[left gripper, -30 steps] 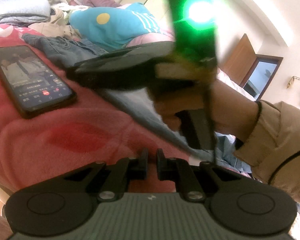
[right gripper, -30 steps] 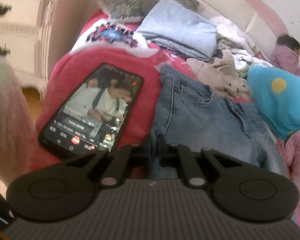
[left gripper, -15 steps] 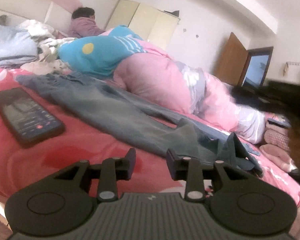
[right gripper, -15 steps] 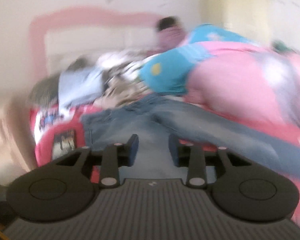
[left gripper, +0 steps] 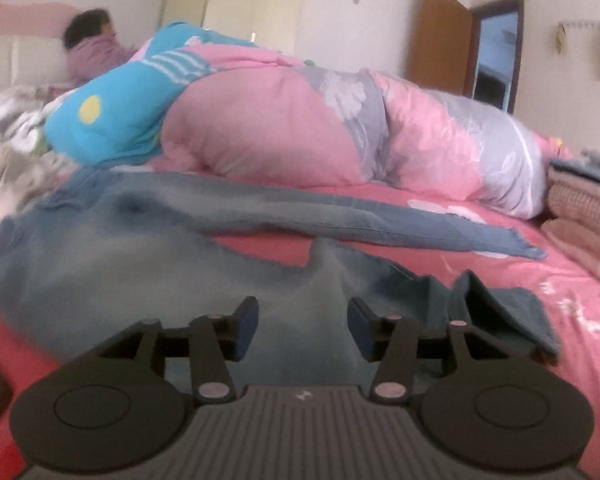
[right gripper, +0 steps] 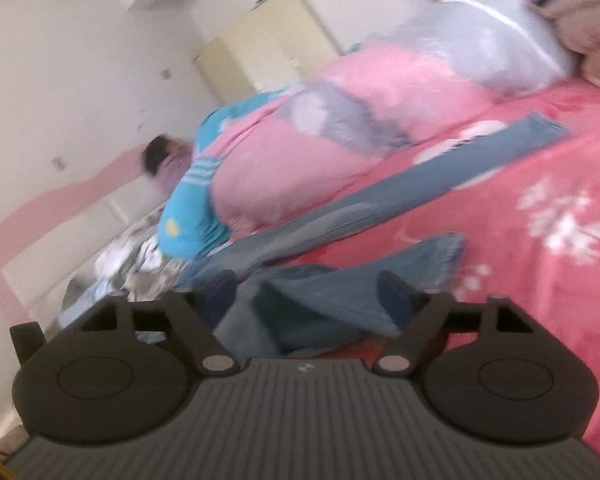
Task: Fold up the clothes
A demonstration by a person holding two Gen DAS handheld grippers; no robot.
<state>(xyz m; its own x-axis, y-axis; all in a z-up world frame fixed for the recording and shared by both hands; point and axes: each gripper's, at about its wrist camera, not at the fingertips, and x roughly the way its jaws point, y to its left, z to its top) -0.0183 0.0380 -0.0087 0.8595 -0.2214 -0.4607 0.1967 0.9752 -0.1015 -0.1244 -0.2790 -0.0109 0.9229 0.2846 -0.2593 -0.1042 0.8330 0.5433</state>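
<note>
I see my left gripper (left gripper: 302,322) and right gripper (right gripper: 308,298) both opening, holding nothing, over the jeans (left gripper: 112,248) spread across the bed (left gripper: 572,280).

We see a bed (left gripper: 500,280) in a pink sheet; on it lie jeans (left gripper: 140,248), a rolled quilt (left gripper: 300,136), a blue pillow (left gripper: 112,120) and folded knits (left gripper: 584,204).
</note>
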